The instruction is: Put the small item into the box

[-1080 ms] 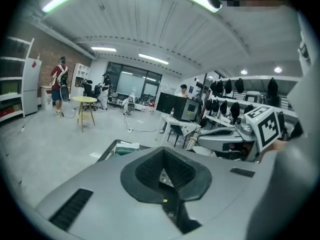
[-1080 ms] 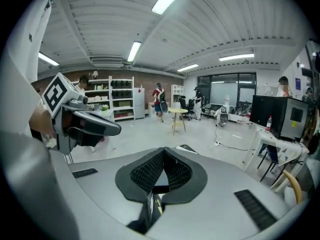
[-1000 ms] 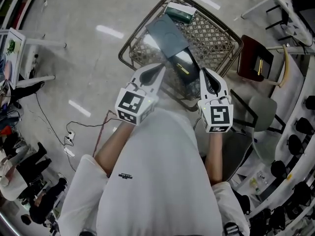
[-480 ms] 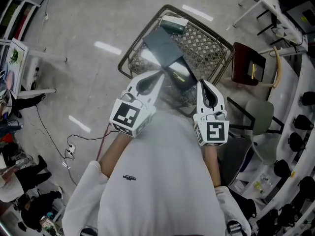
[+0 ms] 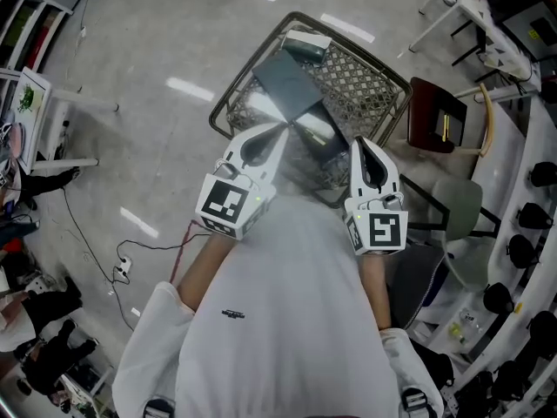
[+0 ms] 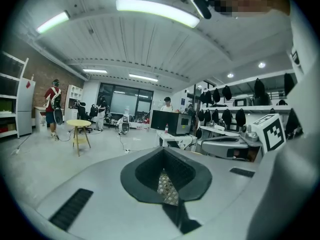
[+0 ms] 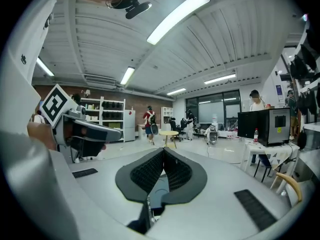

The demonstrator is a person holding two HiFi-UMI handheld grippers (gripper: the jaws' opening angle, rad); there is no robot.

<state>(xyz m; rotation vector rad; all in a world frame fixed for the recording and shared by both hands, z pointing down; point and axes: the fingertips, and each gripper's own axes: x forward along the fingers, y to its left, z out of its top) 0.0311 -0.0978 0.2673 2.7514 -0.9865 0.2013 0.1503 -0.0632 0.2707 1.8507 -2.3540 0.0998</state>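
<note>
- Both grippers hang almost where they were half a second ago; the right gripper has slid a touch toward 3 o'clock, and the wire basket keeps its place in the head view.
- Against a second ago, the basket sits a little higher in that view.
- The left gripper is held before the person's white shirt, its tip pointing to about 1 o'clock, over the near edge of the basket.
- Its own view shows the two jaws meeting at their tips with nothing between them. Only basket mesh shows through the gap behind the pads.
- The right gripper points to 12 o'clock, and its jaws are likewise pressed together at the tips and hold nothing.
- The small green-and-white packet lies at the far corner of the basket, at about 12 o'clock from the left gripper's tip and 11 o'clock from the right's, well apart from both.
- A dark grey flat box lies tilted in the basket between the packet and the left gripper, its far end just beside the packet.
- A black glossy item lies at the flat box's 5 o'clock, between the two gripper tips.
- A brown chair seat stands at the basket's 3 o'clock.
</note>
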